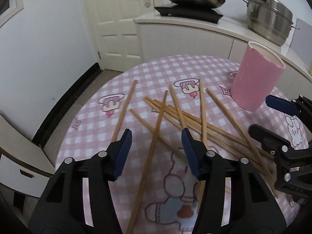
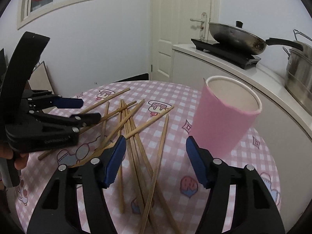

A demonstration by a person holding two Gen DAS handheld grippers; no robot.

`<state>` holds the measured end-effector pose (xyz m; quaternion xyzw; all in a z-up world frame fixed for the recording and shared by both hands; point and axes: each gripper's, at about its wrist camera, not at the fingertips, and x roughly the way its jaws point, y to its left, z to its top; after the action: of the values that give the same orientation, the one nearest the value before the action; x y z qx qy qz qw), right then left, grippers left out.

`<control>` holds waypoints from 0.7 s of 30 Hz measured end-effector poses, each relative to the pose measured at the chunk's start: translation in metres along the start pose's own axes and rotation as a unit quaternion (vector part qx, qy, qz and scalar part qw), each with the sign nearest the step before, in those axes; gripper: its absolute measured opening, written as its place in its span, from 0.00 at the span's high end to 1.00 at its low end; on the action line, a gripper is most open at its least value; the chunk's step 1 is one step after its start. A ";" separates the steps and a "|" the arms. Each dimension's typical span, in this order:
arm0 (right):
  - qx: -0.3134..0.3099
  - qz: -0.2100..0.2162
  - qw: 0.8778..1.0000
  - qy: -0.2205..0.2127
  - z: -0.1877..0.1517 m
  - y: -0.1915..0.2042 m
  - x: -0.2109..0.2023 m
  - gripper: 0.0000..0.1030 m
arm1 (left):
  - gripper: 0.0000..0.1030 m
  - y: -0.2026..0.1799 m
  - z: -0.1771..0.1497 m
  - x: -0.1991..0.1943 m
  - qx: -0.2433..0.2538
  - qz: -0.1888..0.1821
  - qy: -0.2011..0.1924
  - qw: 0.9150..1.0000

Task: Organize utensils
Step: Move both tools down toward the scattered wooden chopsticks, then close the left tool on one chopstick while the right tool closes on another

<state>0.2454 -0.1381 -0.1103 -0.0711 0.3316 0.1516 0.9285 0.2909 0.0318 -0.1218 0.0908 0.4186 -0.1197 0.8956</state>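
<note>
Chopsticks (image 1: 176,117) lie loose and crisscrossed on the pink checked tablecloth (image 1: 87,128), with the pink cup (image 1: 255,80) standing upright just beyond them, empty as far as its mouth shows. The left gripper (image 1: 156,136) hangs over the pile, jaws apart, one chopstick running between its blue pads untouched. The right gripper (image 2: 155,142) is likewise parted above the sticks, gripping nothing, its right pad near the cup's base.

Pink cup (image 2: 224,117) beside scattered chopsticks (image 2: 134,136)
</note>
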 end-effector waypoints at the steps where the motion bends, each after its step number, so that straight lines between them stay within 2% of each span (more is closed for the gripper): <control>1: -0.005 -0.001 1.000 0.003 0.003 0.001 0.004 0.47 | 0.49 -0.001 0.001 0.004 0.002 0.000 0.004 1.000; 3: -0.014 -0.003 1.000 0.008 0.007 0.003 0.011 0.50 | 0.51 -0.003 0.003 0.011 0.006 0.002 0.012 1.000; 5: -0.021 0.000 1.000 0.015 0.010 0.005 0.020 0.52 | 0.57 -0.003 0.006 0.020 0.006 0.005 0.023 1.000; 11: -0.026 0.004 0.999 0.026 0.010 0.006 0.031 0.52 | 0.64 0.000 0.014 0.034 0.003 0.008 0.042 0.999; 16: -0.020 0.010 0.999 0.033 0.010 0.004 0.036 0.52 | 0.68 -0.003 0.023 0.049 0.010 -0.005 0.059 0.998; 18: -0.020 0.011 0.999 0.036 0.010 0.004 0.038 0.52 | 0.72 -0.004 0.027 0.052 0.007 -0.017 0.061 0.998; 20: -0.019 0.010 0.999 0.038 0.010 0.004 0.039 0.52 | 0.83 -0.004 0.030 0.054 0.000 -0.027 0.066 0.997; 21: -0.018 0.013 0.999 0.039 0.010 0.004 0.040 0.52 | 0.84 -0.004 0.030 0.055 -0.001 -0.029 0.068 0.997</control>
<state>0.2795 -0.1227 -0.1280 -0.0899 0.3655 0.1665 0.9114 0.3458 0.0127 -0.1455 0.0860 0.4808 -0.1390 0.8615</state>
